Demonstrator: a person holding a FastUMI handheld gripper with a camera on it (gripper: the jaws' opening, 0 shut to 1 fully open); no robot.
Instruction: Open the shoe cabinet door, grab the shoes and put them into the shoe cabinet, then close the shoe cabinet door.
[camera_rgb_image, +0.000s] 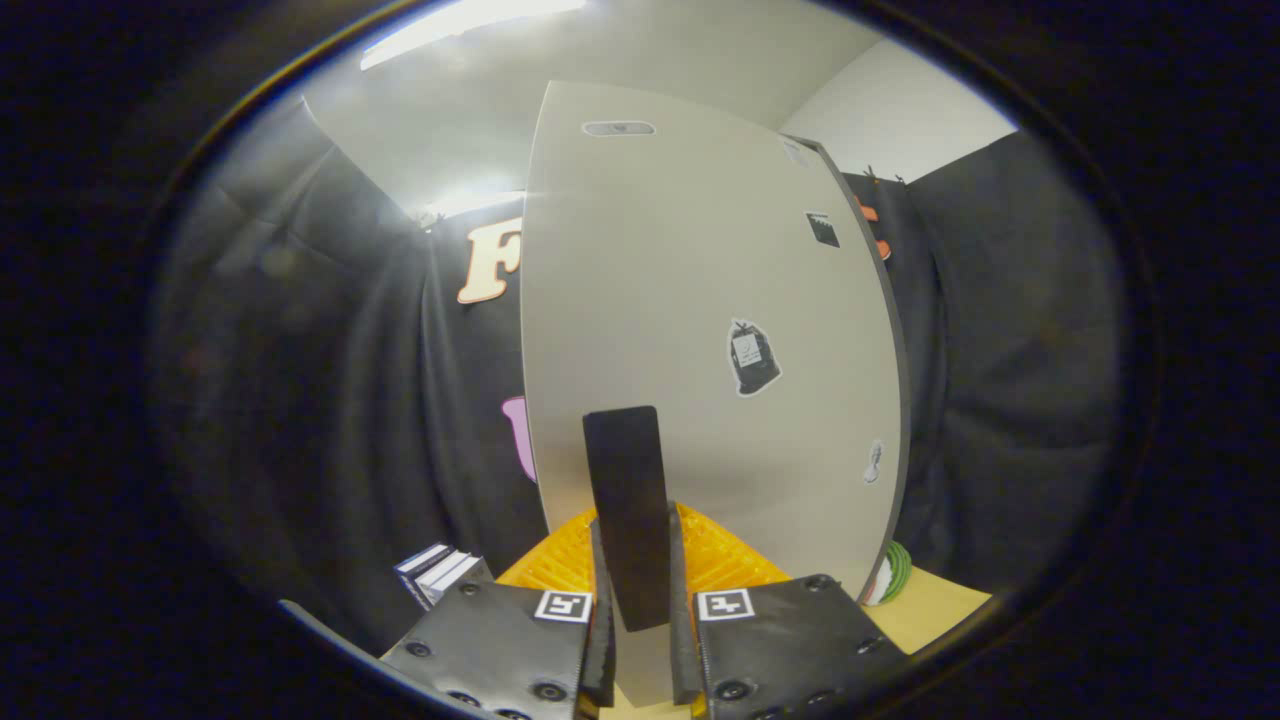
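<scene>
The pale grey shoe cabinet door (690, 300) stands tall straight ahead of me, very close, with a few small stickers on it and a dark edge down its right side. A flat dark handle (625, 470) sticks out from the lower part of the door. My gripper (637, 525) is shut on this handle, with a finger pressed against each side of it. Whether the door is ajar I cannot tell.
Black booth cloth hangs left and right of the cabinet. A small stack of books (440, 570) lies low on the left. A green striped object (897, 572) peeks out by the cabinet's lower right corner, on a light wooden surface (940, 610).
</scene>
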